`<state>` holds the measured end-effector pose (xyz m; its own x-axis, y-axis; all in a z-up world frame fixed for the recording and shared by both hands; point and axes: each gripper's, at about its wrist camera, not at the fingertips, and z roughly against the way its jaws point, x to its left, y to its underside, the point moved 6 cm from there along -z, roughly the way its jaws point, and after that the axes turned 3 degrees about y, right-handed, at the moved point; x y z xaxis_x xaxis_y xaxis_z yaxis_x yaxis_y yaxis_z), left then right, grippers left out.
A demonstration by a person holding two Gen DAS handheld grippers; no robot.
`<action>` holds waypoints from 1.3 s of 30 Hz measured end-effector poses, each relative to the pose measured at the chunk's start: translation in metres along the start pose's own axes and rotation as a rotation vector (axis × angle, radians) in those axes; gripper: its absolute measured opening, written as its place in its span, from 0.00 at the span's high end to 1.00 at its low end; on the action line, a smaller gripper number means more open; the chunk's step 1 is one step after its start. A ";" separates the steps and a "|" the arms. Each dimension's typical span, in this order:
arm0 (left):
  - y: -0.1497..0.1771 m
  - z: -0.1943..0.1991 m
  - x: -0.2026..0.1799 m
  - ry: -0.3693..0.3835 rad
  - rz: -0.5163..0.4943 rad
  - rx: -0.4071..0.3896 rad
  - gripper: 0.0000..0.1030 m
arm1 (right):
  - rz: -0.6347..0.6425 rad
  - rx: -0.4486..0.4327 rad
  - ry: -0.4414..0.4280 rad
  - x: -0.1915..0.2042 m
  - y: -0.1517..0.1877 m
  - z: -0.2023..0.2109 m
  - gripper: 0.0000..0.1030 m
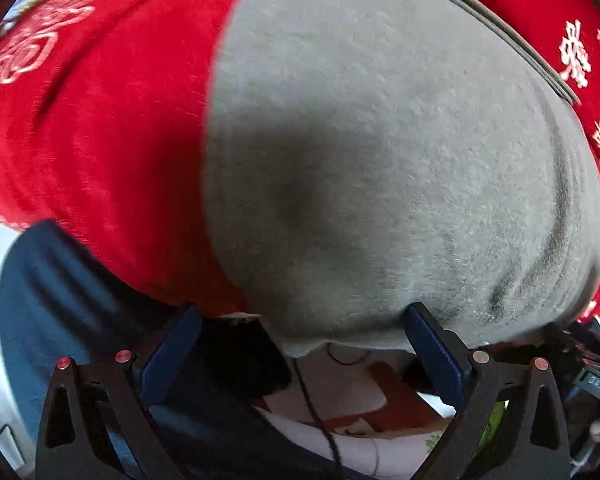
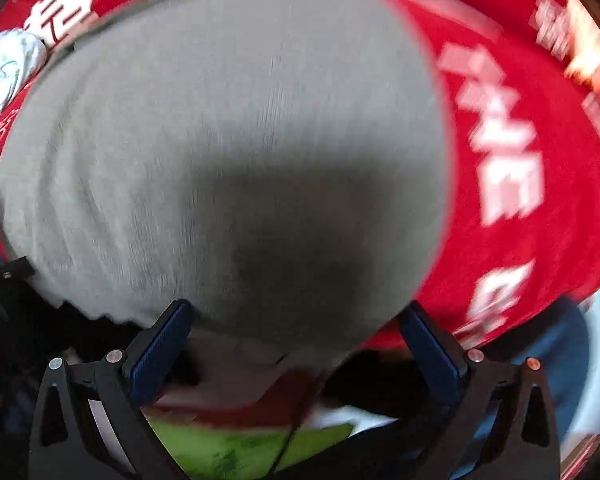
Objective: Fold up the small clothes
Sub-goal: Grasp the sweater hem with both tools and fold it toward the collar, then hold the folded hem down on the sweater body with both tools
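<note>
A grey fleecy garment (image 1: pixel 380 140) lies spread flat on a red cloth (image 1: pixel 100 128) with white characters, and it fills most of both wrist views. My left gripper (image 1: pixel 300 318) points steeply down over the garment's near hem, open wide, its blue pads (image 1: pixel 428 344) apart from the fabric. My right gripper (image 2: pixel 296 312) hovers the same way over the near edge of the grey garment (image 2: pixel 220 120), near its right corner. Its jaws stand wide apart and grip nothing. A dark shadow falls on the fabric under each gripper. The right view is motion-blurred.
A folded white patterned cloth (image 2: pixel 4 68) lies on the red cloth (image 2: pixel 520 160) at the far left. Below the table's near edge are a person's blue trousers (image 1: pixel 40 300), a black cable (image 1: pixel 312 408) and a green floor patch (image 2: pixel 240 452).
</note>
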<state>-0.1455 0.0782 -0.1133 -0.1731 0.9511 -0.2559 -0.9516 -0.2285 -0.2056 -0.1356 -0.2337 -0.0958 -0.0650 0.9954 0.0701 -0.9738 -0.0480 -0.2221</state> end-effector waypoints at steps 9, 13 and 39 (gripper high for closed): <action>0.018 0.035 -0.040 0.096 -0.190 -0.044 0.90 | 0.034 -0.079 -0.176 0.001 0.015 0.033 0.88; 0.006 0.088 -0.051 0.149 -0.223 -0.211 0.90 | 0.068 -0.232 -0.271 0.005 0.008 0.079 0.88; -0.122 0.073 -0.057 0.303 -0.019 -0.301 0.24 | -0.070 -0.469 -0.309 -0.005 -0.119 0.087 0.52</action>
<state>-0.0378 0.0672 -0.0050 -0.0312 0.8619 -0.5062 -0.8297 -0.3047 -0.4676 -0.0380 -0.2400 0.0152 -0.1328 0.9209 0.3664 -0.7820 0.1297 -0.6096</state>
